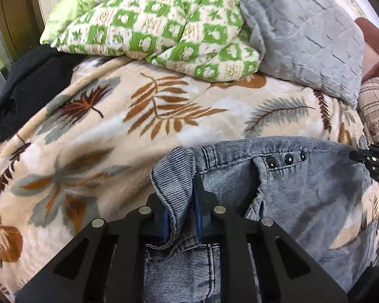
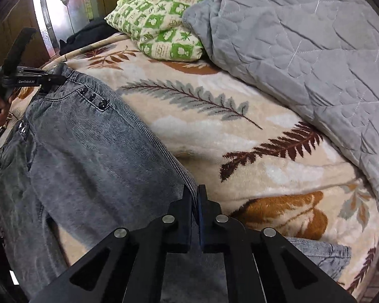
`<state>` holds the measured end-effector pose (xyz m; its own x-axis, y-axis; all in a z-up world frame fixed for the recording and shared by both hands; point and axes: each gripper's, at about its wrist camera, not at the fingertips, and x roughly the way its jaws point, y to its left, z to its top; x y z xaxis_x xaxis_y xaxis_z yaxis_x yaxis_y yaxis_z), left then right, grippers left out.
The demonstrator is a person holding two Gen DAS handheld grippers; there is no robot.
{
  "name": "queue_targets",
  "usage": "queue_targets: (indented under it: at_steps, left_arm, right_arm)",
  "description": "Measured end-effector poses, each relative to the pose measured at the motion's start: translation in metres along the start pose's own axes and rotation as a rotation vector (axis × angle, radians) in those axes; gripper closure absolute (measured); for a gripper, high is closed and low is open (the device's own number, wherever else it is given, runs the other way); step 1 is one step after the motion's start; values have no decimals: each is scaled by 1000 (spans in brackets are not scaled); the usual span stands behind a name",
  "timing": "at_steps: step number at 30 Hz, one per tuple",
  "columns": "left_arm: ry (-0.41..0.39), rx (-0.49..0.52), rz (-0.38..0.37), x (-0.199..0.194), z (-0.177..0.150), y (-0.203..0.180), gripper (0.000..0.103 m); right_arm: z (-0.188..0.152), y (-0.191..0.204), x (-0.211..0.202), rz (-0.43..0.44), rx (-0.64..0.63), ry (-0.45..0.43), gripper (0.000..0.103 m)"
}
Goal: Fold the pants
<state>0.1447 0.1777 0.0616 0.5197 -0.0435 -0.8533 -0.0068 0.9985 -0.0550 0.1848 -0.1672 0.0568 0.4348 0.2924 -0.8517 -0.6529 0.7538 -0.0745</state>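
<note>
The left tongs (image 1: 182, 197), at six o'clock in the left wrist view, are clenched on a bunched fold of the waistband of the grey-blue pants (image 1: 303, 197). From there the pants run toward three o'clock, where the tips of the right tongs (image 1: 361, 156) meet the fabric. Three dark snap buttons (image 1: 286, 160) sit along the waistband edge.

In the right wrist view the right tongs (image 2: 195, 197), at six o'clock, are clamped on the side seam of the pants (image 2: 88, 156), which stretch away toward ten o'clock to the left tongs (image 2: 55, 79).

The pants lie on the leaf-patterned blanket (image 1: 101, 131) that covers the bed. Farther off, at twelve o'clock, a green-and-white checked quilt (image 1: 164, 25) is heaped beside a grey quilted cover (image 1: 303, 32). A black garment (image 1: 30, 80) lies at ten o'clock.
</note>
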Motion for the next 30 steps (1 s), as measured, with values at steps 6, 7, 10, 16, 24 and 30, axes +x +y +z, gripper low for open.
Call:
queue_targets:
  at_steps: [6, 7, 10, 16, 24, 30]
  left_arm:
    - [-28, 10, -5, -31, -13, -4, 90]
    - [-31, 15, -3, -35, -15, -5, 90]
    - [-36, 34, 7, -46, -24, -10, 90]
    - [-52, 61, 12, -64, -44, -20, 90]
    - [-78, 81, -15, -90, -72, -25, 90]
    - [-91, 81, -49, -106, -96, -24, 90]
  right_arm:
    - [-8, 11, -21, -12, 17, -22, 100]
    - [-10, 13, -27, -11, 23, -27, 100]
    - [-17, 20, -39, -15, 29, -38, 100]
    - [-35, 35, -62, -27, 40, -52, 100]
    - [-63, 59, -90, -46, 55, -70, 100]
    - [-86, 82, -111, -54, 65, -84, 100]
